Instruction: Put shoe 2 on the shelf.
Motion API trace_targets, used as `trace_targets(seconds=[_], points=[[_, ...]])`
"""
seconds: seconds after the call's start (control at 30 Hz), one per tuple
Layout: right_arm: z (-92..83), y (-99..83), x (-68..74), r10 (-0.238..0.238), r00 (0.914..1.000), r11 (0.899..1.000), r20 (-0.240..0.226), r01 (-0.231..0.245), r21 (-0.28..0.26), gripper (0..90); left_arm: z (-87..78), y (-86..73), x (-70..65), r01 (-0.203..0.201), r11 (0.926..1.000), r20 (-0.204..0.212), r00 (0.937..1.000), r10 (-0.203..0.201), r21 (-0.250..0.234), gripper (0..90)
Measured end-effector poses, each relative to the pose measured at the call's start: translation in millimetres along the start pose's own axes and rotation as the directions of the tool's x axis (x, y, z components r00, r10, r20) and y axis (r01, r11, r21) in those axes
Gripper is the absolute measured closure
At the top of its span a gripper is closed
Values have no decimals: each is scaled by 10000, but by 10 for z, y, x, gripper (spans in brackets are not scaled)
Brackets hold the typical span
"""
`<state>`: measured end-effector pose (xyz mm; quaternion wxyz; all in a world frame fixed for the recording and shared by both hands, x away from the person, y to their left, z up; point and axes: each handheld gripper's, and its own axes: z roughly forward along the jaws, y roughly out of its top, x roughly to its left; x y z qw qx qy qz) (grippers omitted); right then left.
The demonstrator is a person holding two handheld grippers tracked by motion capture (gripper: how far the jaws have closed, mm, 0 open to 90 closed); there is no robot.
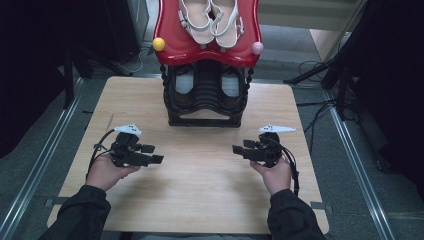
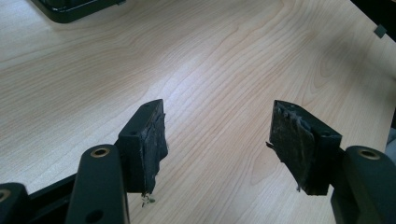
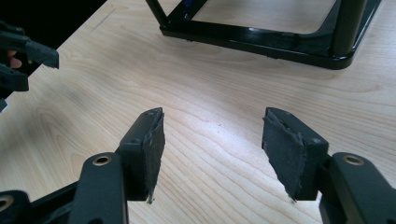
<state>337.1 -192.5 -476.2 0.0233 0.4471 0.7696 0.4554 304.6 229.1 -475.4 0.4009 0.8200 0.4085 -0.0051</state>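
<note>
A black shoe rack [image 1: 205, 97] stands at the table's far middle, with a red top shelf [image 1: 172, 45] carrying a pair of white sandals [image 1: 210, 22]. A dark pair of shoes [image 1: 185, 82] rests on its lower tier. My left gripper [image 1: 152, 154] hovers over the wooden table [image 1: 200, 190] at left, open and holding nothing; its pads [image 2: 152, 140] stand wide apart. My right gripper [image 1: 240, 147] hovers at right, open as well, pointing toward the left one. In the right gripper view the pads [image 3: 289, 149] frame bare wood, with the rack's base [image 3: 261, 39] ahead.
A yellow knob [image 1: 159, 44] and a pink knob [image 1: 257, 48] sit on the red shelf's front corners. Metal rails [image 1: 45, 160] run along both sides of the table. Cables [image 1: 320, 107] lie on the floor at right. The left gripper [image 3: 18, 60] appears far off in the right gripper view.
</note>
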Motion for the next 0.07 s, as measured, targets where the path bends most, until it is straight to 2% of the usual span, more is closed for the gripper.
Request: trace_targets(seconds=[0.07], points=[[12, -2, 4, -65, 10000, 10000, 1, 65, 34, 401, 4, 4, -1, -10, 10000, 56, 10000, 10, -30, 354]])
